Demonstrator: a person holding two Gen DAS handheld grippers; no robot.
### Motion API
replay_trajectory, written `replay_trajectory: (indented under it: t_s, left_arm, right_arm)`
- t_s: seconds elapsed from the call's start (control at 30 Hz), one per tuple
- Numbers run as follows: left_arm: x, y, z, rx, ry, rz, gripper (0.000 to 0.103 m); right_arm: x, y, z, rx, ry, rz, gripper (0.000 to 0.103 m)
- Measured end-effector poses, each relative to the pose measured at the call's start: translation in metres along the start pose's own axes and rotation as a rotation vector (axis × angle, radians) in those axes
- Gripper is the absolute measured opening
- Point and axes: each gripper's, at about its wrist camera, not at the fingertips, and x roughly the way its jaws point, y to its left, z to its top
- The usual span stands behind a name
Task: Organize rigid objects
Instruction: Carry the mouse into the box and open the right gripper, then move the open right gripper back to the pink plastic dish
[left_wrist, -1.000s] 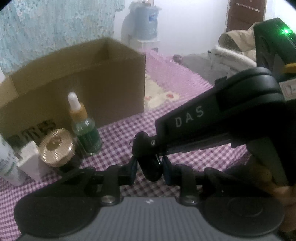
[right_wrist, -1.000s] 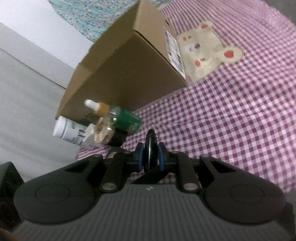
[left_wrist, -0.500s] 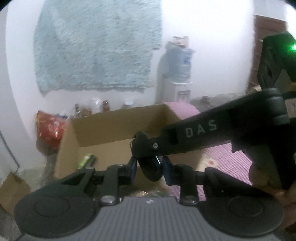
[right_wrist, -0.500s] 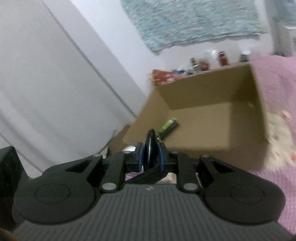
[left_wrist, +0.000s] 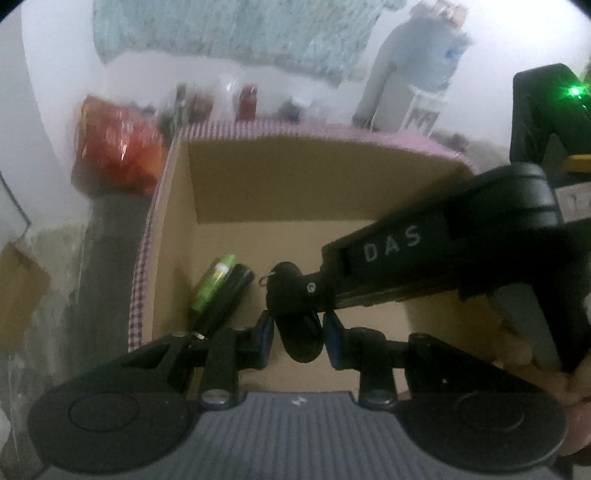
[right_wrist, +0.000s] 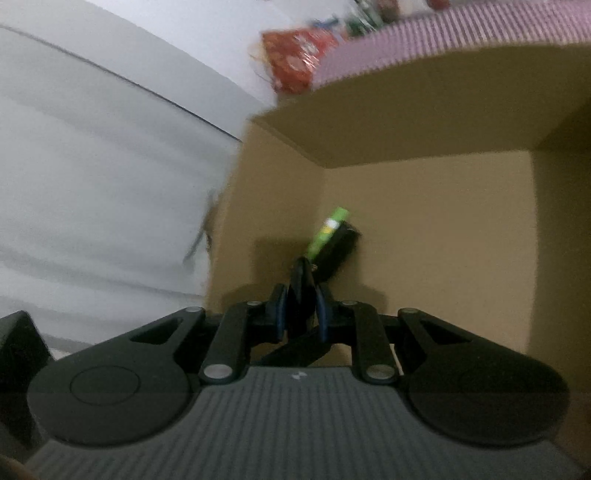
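From your left wrist, the left gripper (left_wrist: 298, 338) is clamped on the black tool (left_wrist: 424, 254) above the open cardboard box (left_wrist: 295, 177), where a green-and-black tube (left_wrist: 219, 291) lies. From your right wrist, the right gripper (right_wrist: 300, 312) pinches that same tool over the box.

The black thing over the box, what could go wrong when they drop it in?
1. The black DAS bar is pinched by the left claw and the right claw at once. If only one lets go, it may swing or twist.
2. It hangs above the green-and-black item lying in the cardboard box, so it could land on that.
3. The pictures are blurry, so the bar might knock the box wall.
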Motion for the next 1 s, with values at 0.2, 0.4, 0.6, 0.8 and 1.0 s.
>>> replay_trajectory:
  t_s: [0.2,0.4,0.6,0.8,1.0]
  left_arm:
    - [0.014,0.008,0.012,-0.013,0.02,0.033,0.033]
    - [0.004,0.001,0.008,-0.012,-0.024,0.029,0.045]
    - [-0.03,-0.001,0.001,-0.022,-0.108,0.01,0.056]
    - [-0.091,-0.001,-0.016,-0.017,-0.234,-0.054,0.065]
    - [-0.15,-0.01,-0.061,0.015,-0.352,-0.095,0.078]
  right_arm:
    - [0.031,-0.015,0.013,0.054,0.062,-0.037,0.015]
    - [0.037,-0.018,0.017,0.06,0.079,-0.016,0.025]
    - [-0.003,-0.019,0.012,0.06,0.009,0.019,0.034]
    - [-0.087,-0.013,-0.011,0.02,-0.121,0.127,0.037]
    - [-0.182,-0.007,-0.082,-0.094,-0.27,0.204,0.04]
